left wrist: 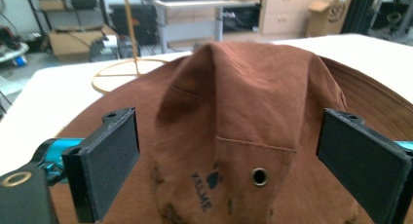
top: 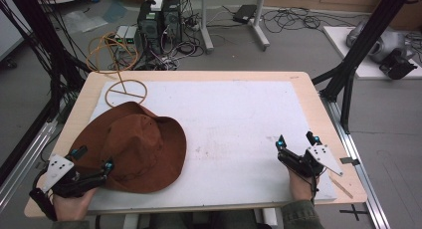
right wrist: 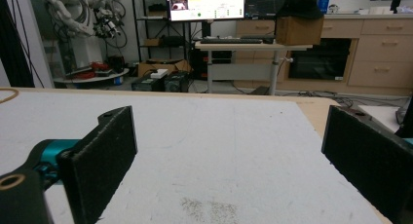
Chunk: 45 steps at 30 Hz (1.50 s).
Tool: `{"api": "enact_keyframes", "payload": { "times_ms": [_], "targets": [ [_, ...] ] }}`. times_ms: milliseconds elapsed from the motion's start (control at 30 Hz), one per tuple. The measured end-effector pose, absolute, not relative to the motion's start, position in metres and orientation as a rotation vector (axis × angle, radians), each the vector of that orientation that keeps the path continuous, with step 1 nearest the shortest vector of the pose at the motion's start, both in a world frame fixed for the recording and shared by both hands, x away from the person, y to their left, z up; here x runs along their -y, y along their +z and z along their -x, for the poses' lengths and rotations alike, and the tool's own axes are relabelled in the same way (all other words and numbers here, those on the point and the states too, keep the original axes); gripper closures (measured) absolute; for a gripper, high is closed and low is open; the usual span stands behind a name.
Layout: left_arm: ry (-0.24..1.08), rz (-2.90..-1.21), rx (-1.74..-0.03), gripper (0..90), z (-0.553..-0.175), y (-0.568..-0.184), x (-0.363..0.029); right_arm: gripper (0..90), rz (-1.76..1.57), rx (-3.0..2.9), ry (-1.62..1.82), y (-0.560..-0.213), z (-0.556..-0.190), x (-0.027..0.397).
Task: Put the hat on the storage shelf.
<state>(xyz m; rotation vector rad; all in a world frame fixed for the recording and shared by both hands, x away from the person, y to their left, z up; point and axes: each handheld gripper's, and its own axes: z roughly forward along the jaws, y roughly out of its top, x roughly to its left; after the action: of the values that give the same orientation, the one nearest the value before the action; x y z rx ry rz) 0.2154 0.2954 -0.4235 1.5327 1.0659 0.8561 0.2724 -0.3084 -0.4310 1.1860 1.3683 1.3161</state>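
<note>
A white mat covers most of the tabletop. The brown hat lies near its front left corner. The left gripper straddles the crown, jaws apart. At the front right corner, the right gripper rests with jaws apart, holding nothing.

Hat: matt brown cloth, metal eyelet. Table at 3 o'clock: pale wood; white mat rough, matt.

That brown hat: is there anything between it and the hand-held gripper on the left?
Nothing visible. The left hand-held gripper is open, with its jaws either side of the brown hat crown. Only the hat's own fabric lies between them.
</note>
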Motion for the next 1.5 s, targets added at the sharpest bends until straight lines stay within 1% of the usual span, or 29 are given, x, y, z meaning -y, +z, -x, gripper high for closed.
{"api": "enact_keyframes", "payload": {
  "times_ms": [200, 367, 400, 433, 467, 500, 533, 567, 600, 667, 700, 733, 833, 1033, 1133, 1367, 1500],
  "targets": [
    [0.824, -1.619, -1.098, 8.9, -0.228, -0.426, -0.28, 5.1, -1.181, -1.363, 1.312, -0.431, -0.273, 0.309],
    [0.787, -1.611, -1.14, 11.0, -0.231, -0.43, -0.28, 5.1, -1.183, -1.363, 1.313, -0.431, -0.273, 0.309],
    [0.787, -1.614, -1.143, 21.3, -0.231, -0.43, -0.281, 5.1, -1.188, -1.367, 1.314, -0.431, -0.273, 0.309],
    [0.777, -1.619, -1.139, 21.3, -0.231, -0.43, -0.282, 5.1, -1.188, -1.367, 1.314, -0.431, -0.273, 0.309],
    [0.744, -1.627, -1.132, 31.8, -0.232, -0.431, -0.283, 5.1, -1.18, -1.365, 1.311, -0.431, -0.274, 0.31],
    [0.727, -1.636, -1.13, 31.8, -0.232, -0.431, -0.283, 5.1, -1.18, -1.365, 1.311, -0.431, -0.274, 0.31],
    [0.703, -1.64, -1.137, 45.6, -0.234, -0.432, -0.284, 5.1, -1.181, -1.363, 1.314, -0.431, -0.274, 0.309],
    [0.678, -1.638, -1.137, 45.6, -0.234, -0.432, -0.285, 5.1, -1.181, -1.363, 1.314, -0.431, -0.274, 0.309],
    [0.665, -1.632, -1.136, 52.2, -0.235, -0.432, -0.286, 5.1, -1.181, -1.363, 1.312, -0.431, -0.274, 0.309],
    [0.709, -1.649, -1.138, 76.1, -0.234, -0.43, -0.284, 5.1, -1.188, -1.366, 1.316, -0.431, -0.273, 0.308],
    [0.739, -1.681, -1.144, 85.7, -0.235, -0.429, -0.282, 5.1, -1.183, -1.367, 1.313, -0.431, -0.274, 0.308],
    [0.767, -1.691, -1.141, 87.2, -0.234, -0.43, -0.279, 5.1, -1.179, -1.37, 1.31, -0.431, -0.274, 0.308],
    [0.82, -1.692, -1.133, 87.5, -0.232, -0.428, -0.274, 5.1, -1.189, -1.373, 1.314, -0.432, -0.274, 0.307],
    [0.798, -1.667, -1.119, 87.7, -0.229, -0.427, -0.276, 5.1, -1.18, -1.37, 1.311, -0.432, -0.274, 0.309],
    [0.801, -1.654, -1.081, 87.7, -0.226, -0.426, -0.277, 5.1, -1.185, -1.374, 1.315, -0.432, -0.274, 0.308],
    [0.849, -1.64, -1.005, 87.8, -0.219, -0.417, -0.268, 5.1, -1.179, -1.376, 1.31, -0.432, -0.274, 0.308],
    [0.864, -1.585, -0.974, 87.8, -0.215, -0.409, -0.267, 5.1, -1.181, -1.376, 1.309, -0.432, -0.274, 0.308]
  ]
}}
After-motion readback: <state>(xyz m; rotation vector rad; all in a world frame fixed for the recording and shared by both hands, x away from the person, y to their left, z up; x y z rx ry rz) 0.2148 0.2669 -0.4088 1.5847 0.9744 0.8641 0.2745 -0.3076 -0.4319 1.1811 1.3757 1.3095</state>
